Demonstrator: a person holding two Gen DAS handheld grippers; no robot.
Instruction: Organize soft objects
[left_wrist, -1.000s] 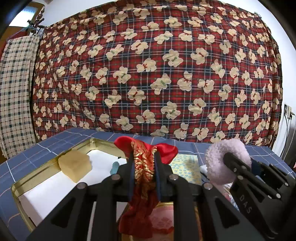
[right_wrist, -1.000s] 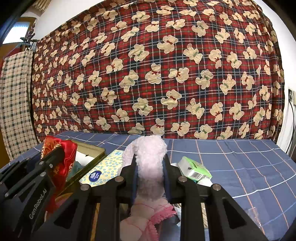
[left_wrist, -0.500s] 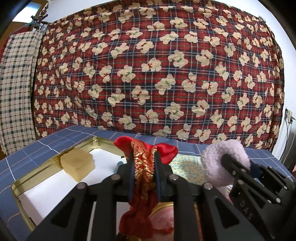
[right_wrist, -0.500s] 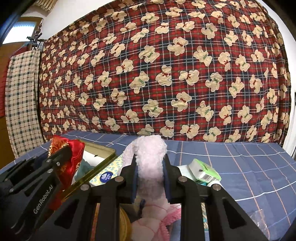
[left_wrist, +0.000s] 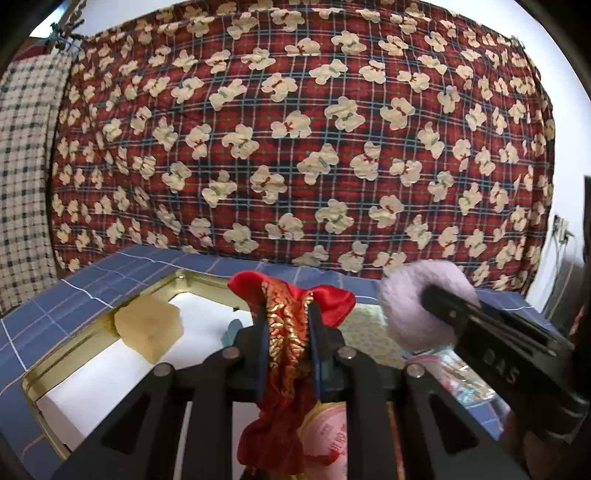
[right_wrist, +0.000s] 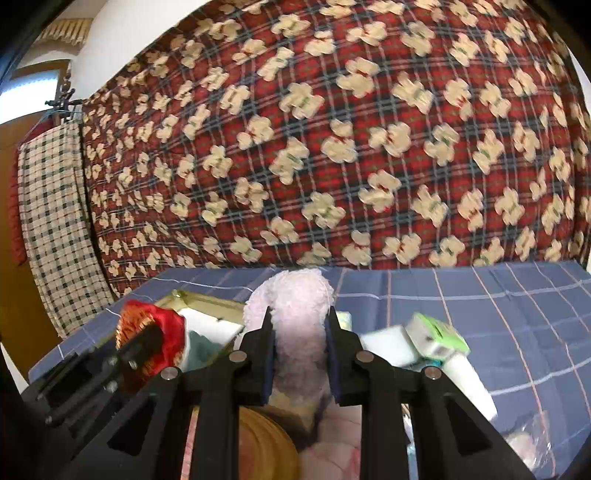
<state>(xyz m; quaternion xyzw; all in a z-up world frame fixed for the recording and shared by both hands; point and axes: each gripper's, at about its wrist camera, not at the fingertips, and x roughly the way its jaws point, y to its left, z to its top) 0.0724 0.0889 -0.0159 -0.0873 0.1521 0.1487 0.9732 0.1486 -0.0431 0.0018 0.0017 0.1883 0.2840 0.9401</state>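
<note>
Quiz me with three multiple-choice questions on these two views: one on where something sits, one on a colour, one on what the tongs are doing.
1. Where is the yellow sponge?
A. in the gold tray
B. on the green box
C. in the right tongs

2. What colour is the cloth in the left tongs?
A. blue
B. red and gold
C. white

3. What state are the right tongs in?
A. open, empty
B. shut on the fluffy toy
C. shut on the sponge

Answers: A, the sponge lies inside the tray's rim; B, red fabric with gold braid shows between the fingers; B, both fingers press into the pale fluff.
</note>
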